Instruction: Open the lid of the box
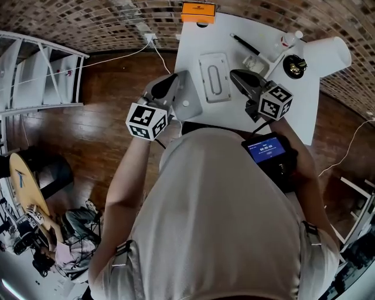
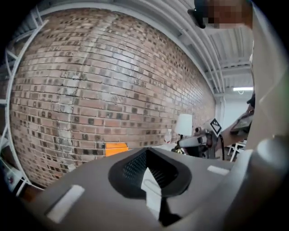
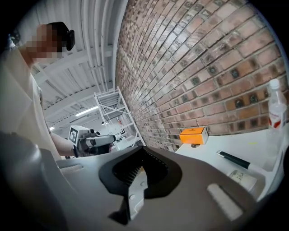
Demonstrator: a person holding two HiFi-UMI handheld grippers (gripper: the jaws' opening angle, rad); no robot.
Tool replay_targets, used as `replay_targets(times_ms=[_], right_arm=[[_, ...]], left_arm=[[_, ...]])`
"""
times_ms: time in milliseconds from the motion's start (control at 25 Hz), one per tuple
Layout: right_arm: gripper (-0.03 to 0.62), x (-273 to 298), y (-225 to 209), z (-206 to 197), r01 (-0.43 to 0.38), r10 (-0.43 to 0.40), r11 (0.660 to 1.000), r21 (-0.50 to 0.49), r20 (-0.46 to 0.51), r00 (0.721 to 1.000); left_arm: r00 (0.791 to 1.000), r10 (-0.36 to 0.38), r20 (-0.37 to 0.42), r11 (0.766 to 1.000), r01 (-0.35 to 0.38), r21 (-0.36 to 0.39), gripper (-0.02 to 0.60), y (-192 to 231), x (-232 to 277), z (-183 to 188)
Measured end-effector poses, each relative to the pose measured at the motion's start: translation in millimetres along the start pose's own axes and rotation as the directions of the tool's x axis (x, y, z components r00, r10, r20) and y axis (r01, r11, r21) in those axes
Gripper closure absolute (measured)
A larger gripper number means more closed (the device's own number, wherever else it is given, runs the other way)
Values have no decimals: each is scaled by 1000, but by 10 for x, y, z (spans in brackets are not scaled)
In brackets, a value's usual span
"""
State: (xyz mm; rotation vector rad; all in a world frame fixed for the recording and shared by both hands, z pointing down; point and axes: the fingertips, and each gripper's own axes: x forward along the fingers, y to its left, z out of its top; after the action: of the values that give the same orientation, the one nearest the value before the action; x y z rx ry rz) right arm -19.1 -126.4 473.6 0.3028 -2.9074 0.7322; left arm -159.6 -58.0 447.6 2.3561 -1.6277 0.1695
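The box (image 1: 214, 76) is a flat pale grey rectangle with a recessed grip in its lid, lying on the white table (image 1: 199, 41). Its lid lies flat. My left gripper (image 1: 177, 77) hovers just left of the box over the table's left edge, jaws shut and holding nothing. My right gripper (image 1: 235, 74) hangs just right of the box, also shut and empty. In the left gripper view the left gripper (image 2: 149, 173) points at the brick wall, and the right gripper (image 3: 140, 173) does the same in its own view. Neither gripper view shows the box.
An orange carton (image 1: 198, 10) sits at the table's far edge. A black pen (image 1: 246, 44), a clear bottle (image 1: 290, 38) and a white lamp (image 1: 328, 54) lie at the right. A grey flat piece (image 1: 190, 98) lies by the near left corner. A white rack (image 1: 41, 70) stands left.
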Motion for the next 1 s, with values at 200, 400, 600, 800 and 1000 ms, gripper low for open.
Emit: replay_targets(times_ms=[200,400,600,800,1000], right_arm=[[594,87,136,-46,-41,40,998,-43,-21,999],[594,171,273,113,-62,60,996,-64,-28,998],[594,18,222,68,-60,59,995,-74,-17,998],[594,62,273,118,-62,60,995,-77,-26,998],[594,26,261,100,-62,61,995,-78,-16,998]], left_arm=[[1000,3,15,1000,-3,-13,580,-18,-23,26],[1000,7,7,1000,-7,-20,580,2,-90,104],[1000,10,2,1000,-10,-10,581,-120,-25,9],[1000,4,-10,1000,-4,-8,580,-106,-50,23],[1000,-2,-14,1000,2,5,580,-146,-20,1]])
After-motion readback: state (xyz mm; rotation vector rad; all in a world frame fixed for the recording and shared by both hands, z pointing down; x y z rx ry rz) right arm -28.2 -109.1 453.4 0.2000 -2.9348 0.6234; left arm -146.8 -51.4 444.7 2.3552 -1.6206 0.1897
